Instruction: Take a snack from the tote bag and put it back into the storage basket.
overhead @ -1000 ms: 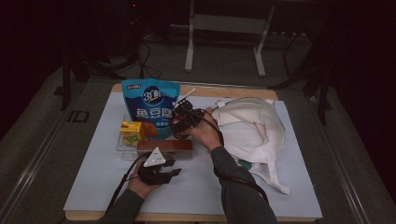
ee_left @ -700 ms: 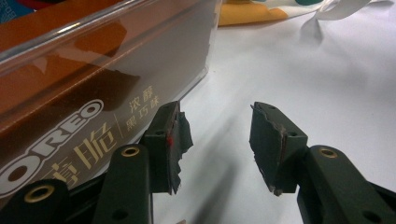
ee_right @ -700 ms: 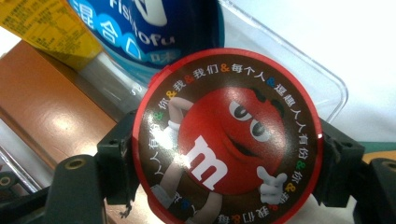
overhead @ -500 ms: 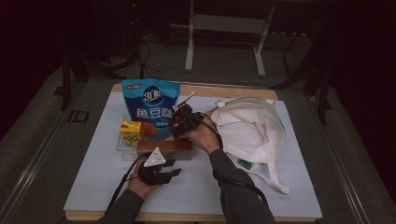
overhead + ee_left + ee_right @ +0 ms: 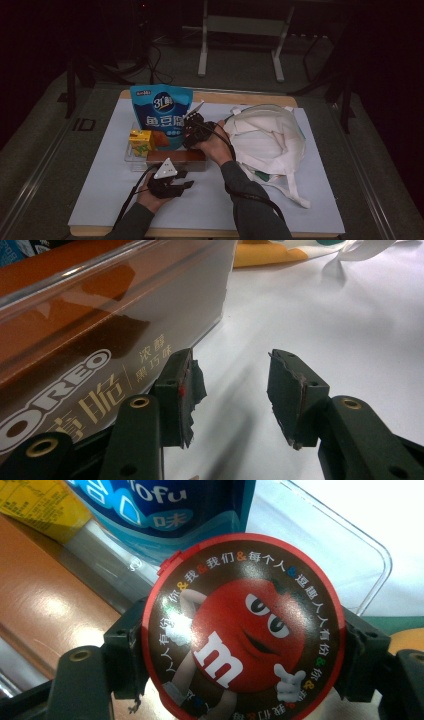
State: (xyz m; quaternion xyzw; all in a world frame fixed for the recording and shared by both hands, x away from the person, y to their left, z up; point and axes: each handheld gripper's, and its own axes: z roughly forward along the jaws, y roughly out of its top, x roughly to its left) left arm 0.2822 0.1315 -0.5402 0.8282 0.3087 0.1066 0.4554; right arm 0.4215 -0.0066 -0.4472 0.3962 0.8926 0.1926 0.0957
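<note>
The right tool pinches a round brown M&M's tin with a red rim, one jaw on each side of its edge. The lid faces the camera: a red candy character with white gloves and a large white "m", ringed by small white characters with coloured ampersands (a small red tab juts from the rim at the upper left). In the high view the right tool holds the tin above the right end of a clear plastic tray, just in front of a blue stand-up snack pouch. A yellow carton and a long brown Oreo box sit in the tray. To the right on the white surface lies a cream cloth tote bag. The left tool rests on the near side with its jaws spread and nothing between them, close beside the Oreo box.
</note>
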